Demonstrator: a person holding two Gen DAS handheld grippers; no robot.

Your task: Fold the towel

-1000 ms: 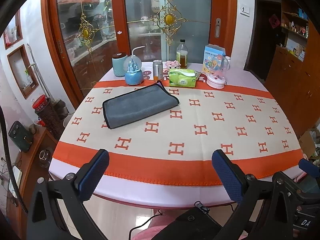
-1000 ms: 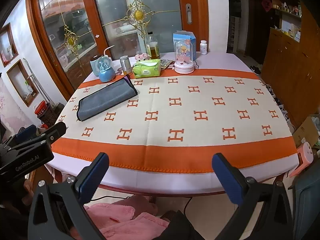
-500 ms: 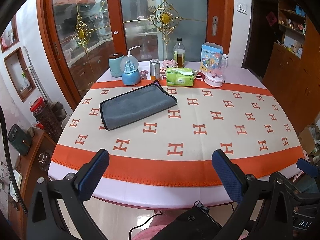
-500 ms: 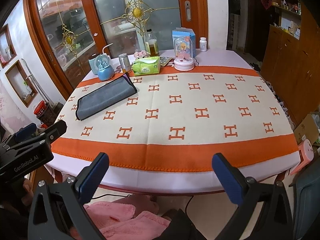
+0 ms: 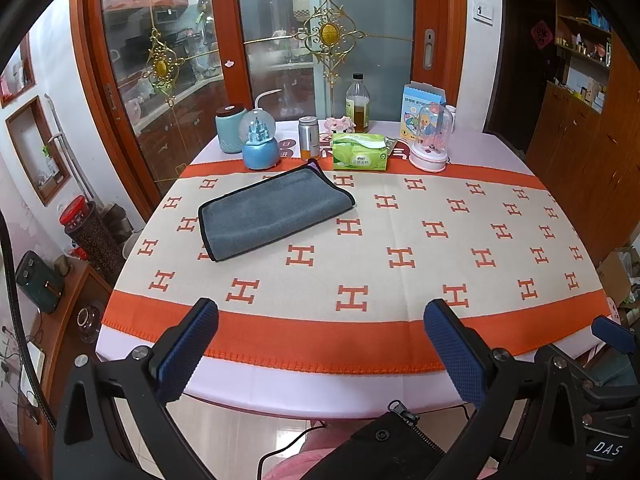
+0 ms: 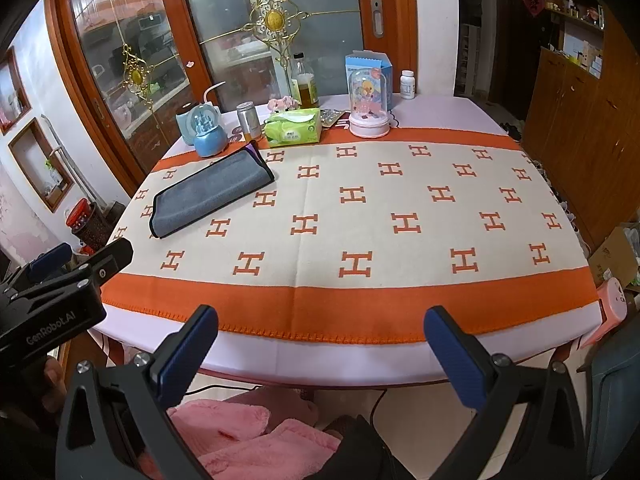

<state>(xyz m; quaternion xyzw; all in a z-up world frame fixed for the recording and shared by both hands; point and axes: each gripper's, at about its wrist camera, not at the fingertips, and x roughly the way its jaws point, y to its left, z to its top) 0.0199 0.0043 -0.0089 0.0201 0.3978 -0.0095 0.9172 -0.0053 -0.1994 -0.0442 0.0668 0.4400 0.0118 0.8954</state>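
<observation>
The left gripper (image 5: 320, 344) was spread wide, its blue-padded fingers (image 5: 188, 344) far apart and holding nothing; it hung off the near edge of the table (image 5: 320, 384), above the floor. The right gripper (image 6: 320, 344) stood the same way — jaws gaping, nothing between them — also short of the near edge, with pink fleece fabric (image 6: 256, 444) below it. In the right wrist view the left gripper's black body showed at the left margin, marked "GenRobot.AI"; in the left wrist view a blue tip of the right one showed at the far right margin.

Past the fingers lay the cream tablecloth (image 5: 400, 240) with orange H marks and an orange border. The towel (image 5: 272, 212) — grey with a dark edge binding — lay flat on the far left part of the cloth, folded over into a long strip and angled across it, well apart from both grippers. A purple corner peeked out at its far end.

Just behind the towel stood a blue snow globe (image 5: 259, 148) and a metal can (image 5: 309, 138). Beside these sat a green tissue pack (image 5: 360, 154), then a pink-based glass dome toy (image 5: 430, 140). Further back were a teal jar (image 5: 230, 128), an oil bottle (image 5: 357, 106) and a blue carton (image 5: 420, 100), before the wooden glass doors (image 5: 280, 40).
</observation>
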